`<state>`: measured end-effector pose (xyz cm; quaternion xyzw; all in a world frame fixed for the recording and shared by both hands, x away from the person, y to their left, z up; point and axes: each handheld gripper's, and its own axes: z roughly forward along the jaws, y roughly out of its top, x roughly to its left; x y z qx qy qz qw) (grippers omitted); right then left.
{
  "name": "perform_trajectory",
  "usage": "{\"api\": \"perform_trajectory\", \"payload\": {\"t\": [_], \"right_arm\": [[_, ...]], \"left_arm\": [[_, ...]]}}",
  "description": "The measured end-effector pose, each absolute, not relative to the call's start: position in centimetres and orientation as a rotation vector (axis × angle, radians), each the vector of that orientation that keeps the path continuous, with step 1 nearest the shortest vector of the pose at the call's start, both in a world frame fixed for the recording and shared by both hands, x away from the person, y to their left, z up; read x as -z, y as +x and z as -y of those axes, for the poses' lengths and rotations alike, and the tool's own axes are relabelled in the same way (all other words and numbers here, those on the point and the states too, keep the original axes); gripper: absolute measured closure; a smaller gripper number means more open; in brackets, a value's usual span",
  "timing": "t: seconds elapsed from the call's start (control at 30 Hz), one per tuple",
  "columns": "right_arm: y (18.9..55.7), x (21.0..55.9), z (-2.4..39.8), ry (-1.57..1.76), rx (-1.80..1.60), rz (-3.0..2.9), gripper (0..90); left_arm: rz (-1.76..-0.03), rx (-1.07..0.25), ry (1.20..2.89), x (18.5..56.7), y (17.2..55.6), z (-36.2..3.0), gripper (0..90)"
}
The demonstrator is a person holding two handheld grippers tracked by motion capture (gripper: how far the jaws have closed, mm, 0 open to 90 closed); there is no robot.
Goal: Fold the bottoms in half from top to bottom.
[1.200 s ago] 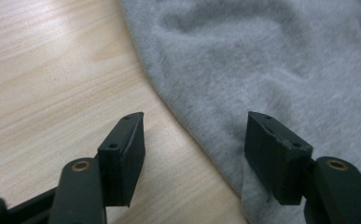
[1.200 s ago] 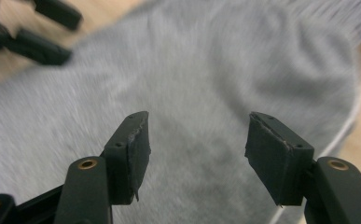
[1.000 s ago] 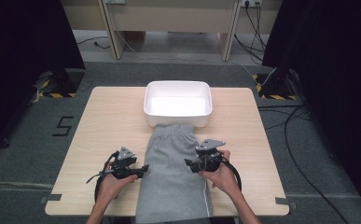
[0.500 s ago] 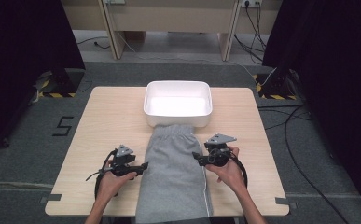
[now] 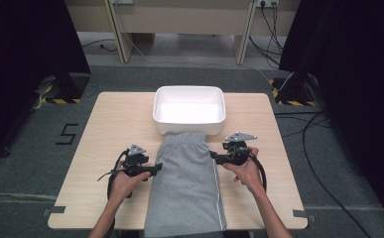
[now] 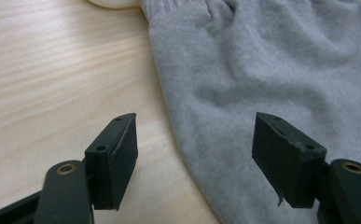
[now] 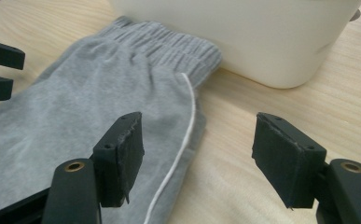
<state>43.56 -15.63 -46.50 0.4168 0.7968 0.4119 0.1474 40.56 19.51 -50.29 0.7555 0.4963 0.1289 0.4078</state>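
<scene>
Grey sweatpants [image 5: 187, 183] laid flat down the middle of the wooden table [image 5: 105, 129], waistband at the far end touching the near wall of the white plastic tub [image 5: 189, 110], legs running off the near edge. Folded lengthwise, probably, with a white side stripe along the right edge; hard to be sure from above.

Left gripper [image 5: 152, 169] at the garment's left edge, jaws apart and just been opening. In the left gripper view, cloth edge [image 6: 178, 135] lying between the two pads with neither pressing on it: one pad over bare wood, the other over fabric. Nothing clamped.

Right gripper [image 5: 213, 156] mirrored at the right edge, a little farther up the table, jaws likewise spread. In the right gripper view, white stripe [image 7: 183, 135] and hem sitting in the gap, untouched.

Both grippers set level with the tabletop and pointed inward, straddling opposite edges at about the same height on the garment. A likely reason: a matched pinch on both sides, so the cloth lifts evenly for a fold or a move toward the tub.
</scene>
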Motion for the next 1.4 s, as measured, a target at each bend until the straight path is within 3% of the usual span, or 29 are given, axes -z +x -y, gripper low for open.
{"api": "perform_trajectory", "payload": {"t": [0.83,0.97,1.03,1.17,1.4], "right_arm": [[48.1,51.1,11.7,1.185,-1.084,-2.404,34.9],[48.3,51.0,11.3,1.133,-1.066,-2.424,41.8],[48.4,51.0,11.1,1.092,-1.075,-2.453,50.5],[48.9,51.3,11.4,1.096,-1.170,-2.460,62.5],[48.9,51.2,11.2,1.089,-1.168,-2.478,72.7]], "left_arm": [[-1.306,-0.316,1.956,50.6,47.6,-16.6,33.4],[-1.296,-0.306,1.957,50.9,48.1,-16.4,35.5],[-1.291,-0.311,1.952,50.9,48.2,-16.4,37.2],[-1.260,-0.296,1.969,50.9,48.1,-16.1,51.0],[-1.259,-0.283,1.960,51.0,48.0,-16.2,67.1]]}}
